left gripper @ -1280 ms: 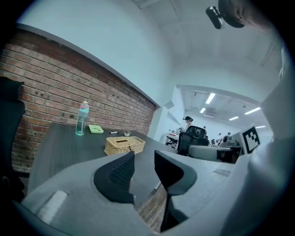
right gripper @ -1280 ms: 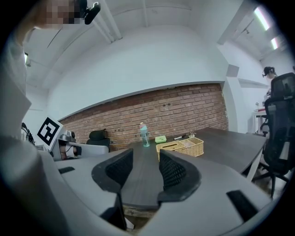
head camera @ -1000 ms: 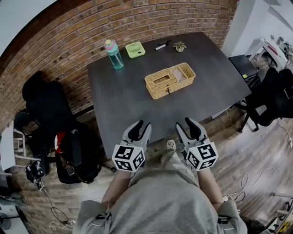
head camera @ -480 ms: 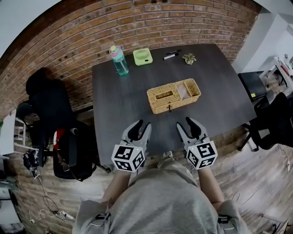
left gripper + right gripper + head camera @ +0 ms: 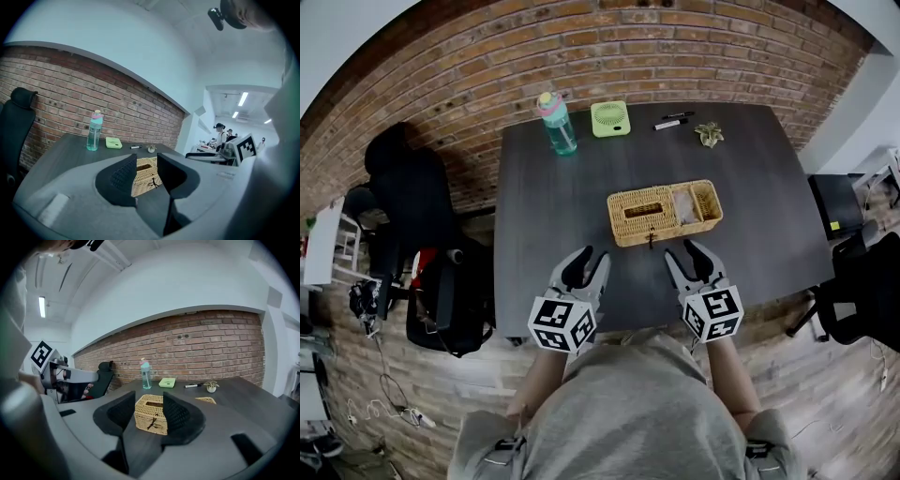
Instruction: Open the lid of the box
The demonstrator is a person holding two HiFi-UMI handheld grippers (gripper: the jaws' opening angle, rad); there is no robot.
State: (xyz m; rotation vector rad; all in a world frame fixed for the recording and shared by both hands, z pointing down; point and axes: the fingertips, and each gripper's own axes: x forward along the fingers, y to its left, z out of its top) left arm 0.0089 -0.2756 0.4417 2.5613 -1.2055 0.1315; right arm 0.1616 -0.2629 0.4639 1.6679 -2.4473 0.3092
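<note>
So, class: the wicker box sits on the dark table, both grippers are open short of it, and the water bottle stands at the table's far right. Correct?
No. The head view shows the water bottle at the far left of the dark table. The rest holds: the wicker box sits on it, with the left gripper and right gripper open, short of it.

I hold my left gripper (image 5: 592,256) and right gripper (image 5: 682,251) side by side ahead of my torso. Both point forward and slightly downward. The jaws of each stand apart. My left forearm (image 5: 536,375) and right forearm (image 5: 729,375) extend forward, roughly parallel.
</note>
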